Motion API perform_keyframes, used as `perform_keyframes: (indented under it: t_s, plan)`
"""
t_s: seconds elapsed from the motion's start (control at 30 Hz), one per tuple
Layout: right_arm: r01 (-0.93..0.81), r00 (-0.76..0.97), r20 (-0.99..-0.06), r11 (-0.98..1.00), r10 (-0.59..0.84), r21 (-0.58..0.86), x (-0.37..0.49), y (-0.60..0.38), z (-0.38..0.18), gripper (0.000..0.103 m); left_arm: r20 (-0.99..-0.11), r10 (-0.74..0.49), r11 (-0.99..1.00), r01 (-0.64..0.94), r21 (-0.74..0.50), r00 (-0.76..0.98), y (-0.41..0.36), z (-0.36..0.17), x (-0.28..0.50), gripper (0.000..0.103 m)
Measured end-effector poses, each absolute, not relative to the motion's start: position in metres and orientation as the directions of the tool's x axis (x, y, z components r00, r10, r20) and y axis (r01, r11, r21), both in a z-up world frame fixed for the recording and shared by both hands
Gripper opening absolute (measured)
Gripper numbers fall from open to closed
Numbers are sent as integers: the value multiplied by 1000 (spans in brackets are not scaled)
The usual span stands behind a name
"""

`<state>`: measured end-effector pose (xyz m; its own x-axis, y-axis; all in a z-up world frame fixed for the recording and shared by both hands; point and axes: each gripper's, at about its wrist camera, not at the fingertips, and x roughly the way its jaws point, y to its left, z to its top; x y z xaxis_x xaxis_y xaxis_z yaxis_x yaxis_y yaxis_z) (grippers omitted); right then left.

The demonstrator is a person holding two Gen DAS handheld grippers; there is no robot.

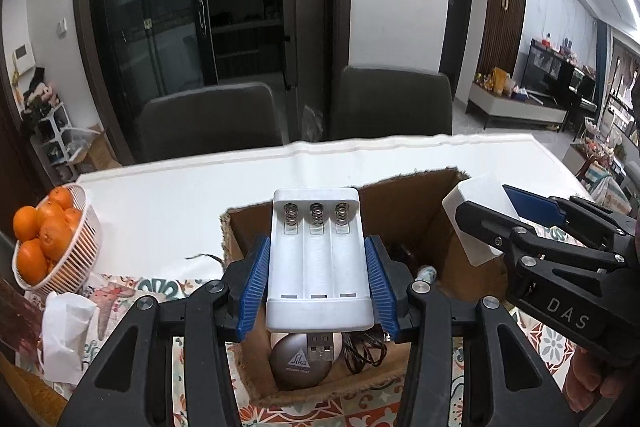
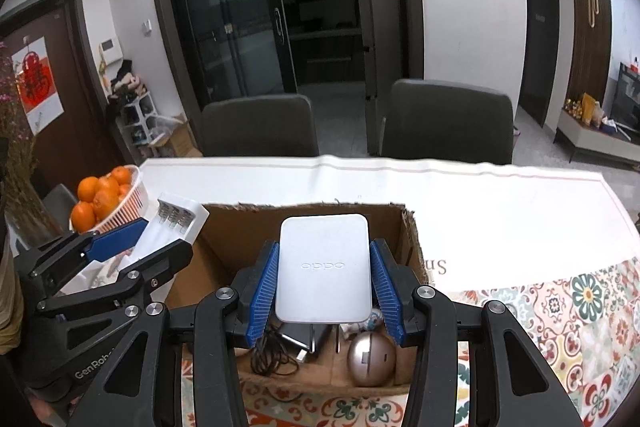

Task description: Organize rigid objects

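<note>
My left gripper (image 1: 318,281) is shut on a white three-slot battery charger (image 1: 318,263) with a USB plug, held above an open cardboard box (image 1: 404,195). My right gripper (image 2: 323,285) is shut on a white OPPO power adapter (image 2: 323,269), also held over the box (image 2: 304,211). Each gripper shows in the other's view: the right one with the adapter (image 1: 478,223) at right, the left one with the charger (image 2: 172,223) at left. Inside the box lie a round brown Sika tin (image 1: 298,363), a black cable (image 1: 362,351), a black adapter (image 2: 300,339) and a round metallic object (image 2: 370,357).
A white basket of oranges (image 1: 80,247) stands at the left of the table. A crumpled white tissue (image 1: 64,335) lies near it. A patterned cloth (image 2: 580,311) covers the near table, white cover (image 2: 480,203) beyond. Two grey chairs (image 2: 258,125) stand at the far edge.
</note>
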<state>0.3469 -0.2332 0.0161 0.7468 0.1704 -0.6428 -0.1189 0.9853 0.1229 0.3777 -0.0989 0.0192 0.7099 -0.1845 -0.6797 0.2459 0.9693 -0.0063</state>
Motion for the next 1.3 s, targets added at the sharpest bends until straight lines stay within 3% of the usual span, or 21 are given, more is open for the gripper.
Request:
perform_keyframes:
  t_s: [0.63, 0.8, 1.3]
  plan:
    - [-128, 631, -766, 990, 123, 53, 372, -236, -30, 47, -778, -126, 965, 259, 48, 615, -114, -33, 399, 48]
    - [-120, 663, -743, 993, 87, 9, 365, -233, -24, 47, -773, -118, 970, 240, 46, 624, -112, -29, 394, 53]
    - [-33, 719, -692, 999, 54, 43, 312, -236, 8, 48, -717, -90, 984, 175, 46, 691, -94, 7, 335, 53]
